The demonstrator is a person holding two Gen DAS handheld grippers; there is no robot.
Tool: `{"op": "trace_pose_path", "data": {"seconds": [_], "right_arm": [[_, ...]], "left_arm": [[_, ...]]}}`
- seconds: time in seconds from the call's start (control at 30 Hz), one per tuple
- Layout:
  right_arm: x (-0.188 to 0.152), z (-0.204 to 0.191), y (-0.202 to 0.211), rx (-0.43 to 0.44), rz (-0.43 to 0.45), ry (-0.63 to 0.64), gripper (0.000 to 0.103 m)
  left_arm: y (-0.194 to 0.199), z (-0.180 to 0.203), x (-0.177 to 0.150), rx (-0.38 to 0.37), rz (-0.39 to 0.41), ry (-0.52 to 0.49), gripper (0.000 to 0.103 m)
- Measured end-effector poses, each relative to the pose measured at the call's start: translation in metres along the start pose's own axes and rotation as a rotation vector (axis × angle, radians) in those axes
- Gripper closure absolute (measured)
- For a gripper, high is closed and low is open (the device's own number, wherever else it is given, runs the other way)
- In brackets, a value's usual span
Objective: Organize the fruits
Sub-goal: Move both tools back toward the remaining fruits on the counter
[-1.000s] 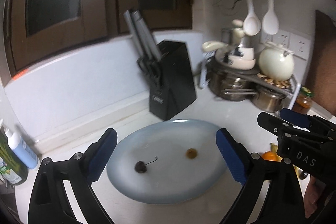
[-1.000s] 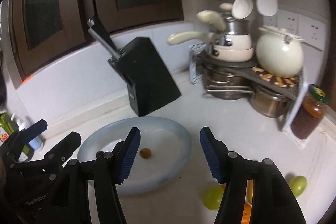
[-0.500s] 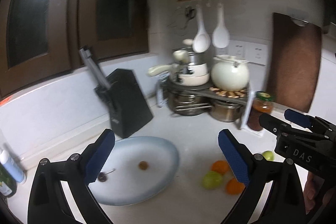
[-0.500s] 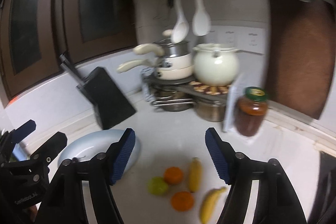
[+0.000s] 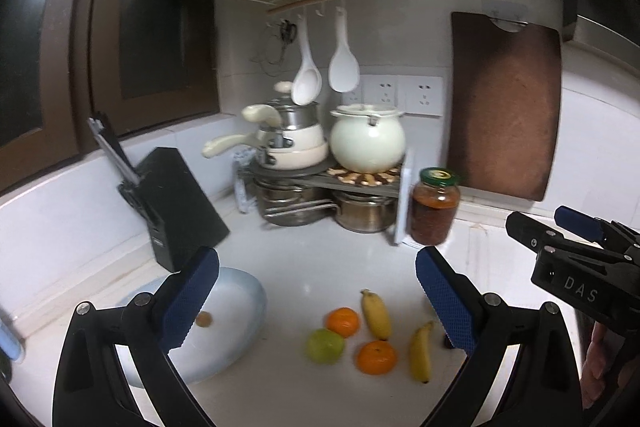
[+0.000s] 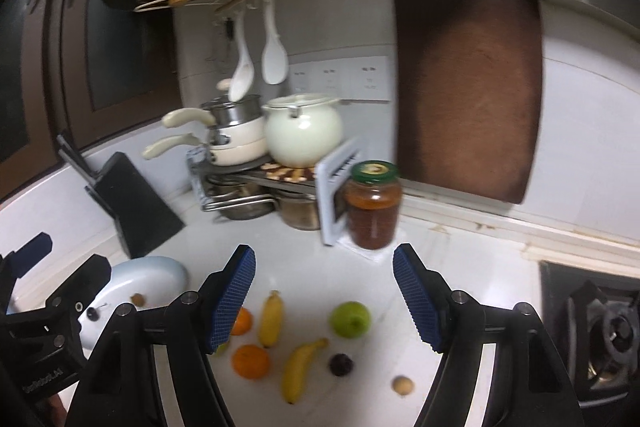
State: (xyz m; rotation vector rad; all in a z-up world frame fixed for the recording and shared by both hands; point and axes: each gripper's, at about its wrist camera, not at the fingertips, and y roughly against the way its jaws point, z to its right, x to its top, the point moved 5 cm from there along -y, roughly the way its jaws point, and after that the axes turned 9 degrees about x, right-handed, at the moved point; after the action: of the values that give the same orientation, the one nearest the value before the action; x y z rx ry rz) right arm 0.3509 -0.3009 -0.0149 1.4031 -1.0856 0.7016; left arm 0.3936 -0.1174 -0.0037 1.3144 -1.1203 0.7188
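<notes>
My two wrist views look down from above the table [image 5: 320, 267], facing the corner; both share the plate [image 5: 240, 307] and fruit.

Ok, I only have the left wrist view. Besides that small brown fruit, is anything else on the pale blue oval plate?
Observer: Yes, a dark cherry with its stem lies on the pale blue oval plate, out of your sight.
Operator: And on the counter to the right of the two yellow bananas?
Observer: A second green apple sits there, apart from the other fruit.
Operator: Anything smaller nearby?
Observer: A small tan round fruit lies alone on the white counter, nearer the camera than that apple.
</notes>
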Motion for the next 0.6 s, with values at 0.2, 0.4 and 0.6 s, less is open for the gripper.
{"op": "trace_pose_path", "data": {"seconds": [0.2,0.4,0.6], "right_arm": [[-0.006,0.025,0.008,-0.064,0.010,-0.011,0.031],[-0.021,0.049,0.011,-0.109,-0.014,-0.033,0.031],[-0.041,0.070,0.005,-0.143,-0.067,-0.052,0.031]], "left_arm": [[-0.003,0.025,-0.009,-0.024,-0.013,-0.024,0.003],[-0.006,0.048,-0.020,-0.045,-0.018,-0.053,0.003],[-0.016,0.069,-0.040,-0.066,-0.061,-0.095,0.006]]}}
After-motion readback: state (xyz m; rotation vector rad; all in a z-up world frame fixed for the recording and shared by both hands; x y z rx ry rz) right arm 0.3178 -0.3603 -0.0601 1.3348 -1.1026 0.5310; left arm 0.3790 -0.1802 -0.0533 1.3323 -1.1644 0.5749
